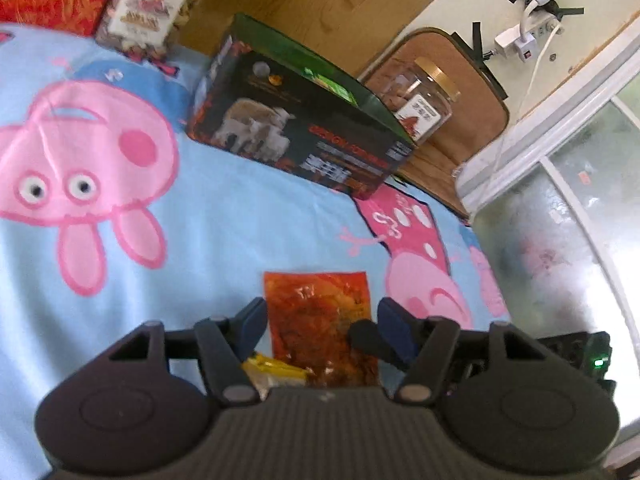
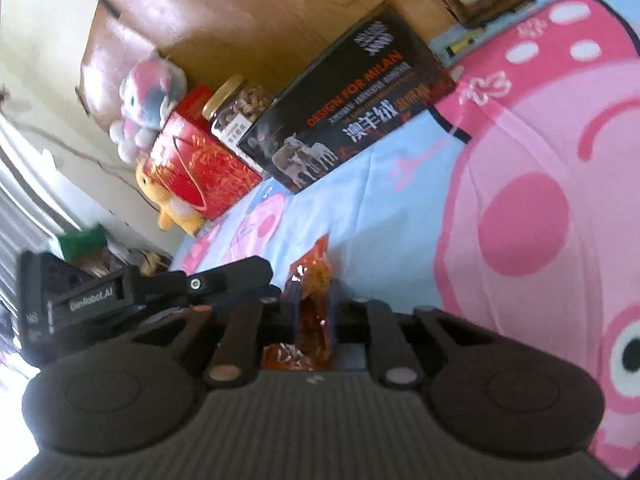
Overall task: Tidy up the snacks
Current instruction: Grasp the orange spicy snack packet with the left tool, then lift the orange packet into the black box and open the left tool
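Right tongs (image 2: 314, 312) on orange packet (image 2: 314, 304)

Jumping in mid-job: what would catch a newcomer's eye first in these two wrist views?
The pink cartoon pigs on the blue bedsheet dominate both views. Up close, the right gripper is shut on an orange-red snack packet, which also lies between the left gripper's open fingers. Behind stands a black box printed with sheep, against the wooden headboard.

Bright daylight, soft blur, fisheye-warped edges

Both wrist cameras look low and close across the bedsheet (image 1: 224, 216), sharing the black box (image 2: 348, 100).
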`<state>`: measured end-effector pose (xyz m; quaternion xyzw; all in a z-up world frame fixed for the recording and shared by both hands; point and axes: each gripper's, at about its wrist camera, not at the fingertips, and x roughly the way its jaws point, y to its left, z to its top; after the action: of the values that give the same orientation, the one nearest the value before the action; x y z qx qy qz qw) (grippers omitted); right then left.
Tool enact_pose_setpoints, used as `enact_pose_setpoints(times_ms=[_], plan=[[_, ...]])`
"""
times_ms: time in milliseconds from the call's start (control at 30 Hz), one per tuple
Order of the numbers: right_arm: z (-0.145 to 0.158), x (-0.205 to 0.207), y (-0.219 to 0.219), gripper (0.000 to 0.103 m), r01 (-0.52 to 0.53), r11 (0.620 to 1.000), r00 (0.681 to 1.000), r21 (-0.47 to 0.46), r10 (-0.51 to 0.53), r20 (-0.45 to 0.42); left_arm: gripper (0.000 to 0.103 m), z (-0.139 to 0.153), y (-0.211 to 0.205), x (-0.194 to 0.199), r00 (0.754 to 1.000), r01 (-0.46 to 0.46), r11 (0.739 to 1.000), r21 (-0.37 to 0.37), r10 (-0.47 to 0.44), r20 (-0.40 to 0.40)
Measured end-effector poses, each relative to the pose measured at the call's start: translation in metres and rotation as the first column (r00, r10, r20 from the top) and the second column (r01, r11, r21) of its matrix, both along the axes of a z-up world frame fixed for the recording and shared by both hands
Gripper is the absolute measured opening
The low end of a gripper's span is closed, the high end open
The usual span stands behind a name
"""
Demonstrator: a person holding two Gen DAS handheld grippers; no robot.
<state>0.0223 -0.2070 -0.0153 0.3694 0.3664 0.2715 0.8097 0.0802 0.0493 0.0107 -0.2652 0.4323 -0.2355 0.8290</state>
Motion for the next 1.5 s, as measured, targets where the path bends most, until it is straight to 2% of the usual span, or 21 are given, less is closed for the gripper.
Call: enact_pose_setpoints(times_ms=[67,200,233,333,433,500,567,600,667,733,867,1067,1267,1400,1500], plan=[[-0.001,-0.002,-0.014,0.010,0.025,0.997,1.000,0.071,-0.024,-0.015,0.062,0.000,-0.002,0.003,1.000,0.019,0.999,-0.050,-0.019,-0.015],[-0.006,-0.005,-0.047,0.009,0.108,0.967,0.993,0.230,-0.094,-0.069,0.064,0.006,-0.010,0.006,0.999,0.033,0.996,-0.083,-0.032,0.007],[-0.009,-0.005,-0.055,0.009,0.125,0.953,0.991,0.276,-0.104,-0.090,0.067,0.006,-0.012,0.007,0.999,0.039,0.994,-0.099,-0.039,0.001],[-0.020,-0.006,-0.072,0.009,0.167,0.901,0.983,0.401,-0.121,-0.138,0.089,0.003,-0.022,0.011,0.997,0.063,0.986,-0.156,-0.068,-0.026],[-0.036,-0.009,-0.081,0.009,0.193,0.822,0.977,0.536,-0.107,-0.186,0.090,0.002,-0.028,0.010,0.997,0.066,0.984,-0.164,-0.070,-0.021],[-0.043,-0.009,-0.081,0.009,0.199,0.788,0.973,0.582,-0.089,-0.212,0.083,0.000,-0.028,0.011,0.997,0.062,0.977,-0.202,-0.070,-0.031],[-0.045,-0.006,-0.081,0.009,0.198,0.766,0.972,0.611,-0.074,-0.223,0.052,-0.002,-0.029,0.012,0.995,0.079,0.964,-0.255,-0.092,-0.039],[-0.045,-0.006,-0.079,0.009,0.194,0.766,0.973,0.613,-0.070,-0.220,0.049,-0.001,-0.030,0.013,0.995,0.079,0.965,-0.249,-0.094,-0.046],[-0.042,-0.003,-0.080,0.009,0.191,0.775,0.975,0.603,-0.077,-0.210,0.034,0.004,-0.033,0.012,0.997,0.074,0.980,-0.186,-0.079,-0.019],[-0.038,0.001,-0.082,0.009,0.186,0.787,0.977,0.588,-0.084,-0.196,0.029,0.009,-0.032,0.014,0.996,0.085,0.982,-0.169,-0.085,0.006],[-0.015,0.018,-0.082,0.009,0.149,0.840,0.987,0.522,-0.095,-0.128,0.029,0.028,-0.029,0.031,0.996,0.082,0.985,-0.150,-0.076,0.044],[0.039,0.069,-0.067,0.009,0.103,0.934,0.991,0.342,-0.126,0.047,0.029,0.065,-0.035,0.073,0.989,0.046,0.997,-0.054,-0.037,0.146],[0.058,0.125,-0.049,0.009,0.121,0.953,0.982,0.279,-0.155,0.105,0.031,0.085,-0.031,0.119,0.980,-0.018,1.000,-0.009,0.019,0.199],[0.060,0.154,-0.025,0.009,0.124,0.968,0.979,0.219,-0.155,0.132,0.033,0.088,-0.020,0.138,0.975,-0.082,0.995,0.054,0.069,0.213],[0.054,0.169,-0.003,0.010,0.118,0.974,0.980,0.193,-0.145,0.134,0.034,0.085,-0.011,0.146,0.965,-0.139,0.982,0.124,0.107,0.238]])
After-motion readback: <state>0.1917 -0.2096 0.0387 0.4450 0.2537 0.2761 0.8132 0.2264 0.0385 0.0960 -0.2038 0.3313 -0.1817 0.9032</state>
